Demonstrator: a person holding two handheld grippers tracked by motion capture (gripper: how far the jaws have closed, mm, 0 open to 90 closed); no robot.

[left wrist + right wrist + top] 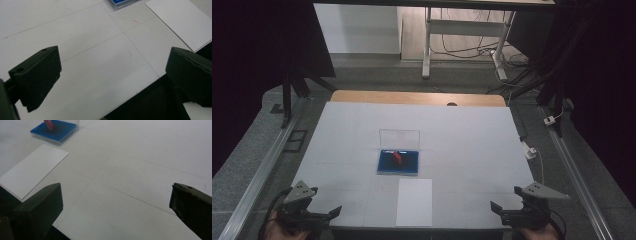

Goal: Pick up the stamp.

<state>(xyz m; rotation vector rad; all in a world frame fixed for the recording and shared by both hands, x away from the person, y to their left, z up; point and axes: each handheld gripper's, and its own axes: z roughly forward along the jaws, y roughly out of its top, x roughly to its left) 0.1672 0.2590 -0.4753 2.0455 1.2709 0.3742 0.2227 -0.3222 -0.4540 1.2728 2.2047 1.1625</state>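
While unladen, both jaws wide apart

We note a white-covered table [472, 135] with a wooden far edge [417, 97], standing on grey floor [257, 150]. Metal rails [259, 172] run along both sides. Beyond it stands a white desk frame [462, 35], with loose cables [472, 50] beneath. Both flanks are dark; lighting is dim.
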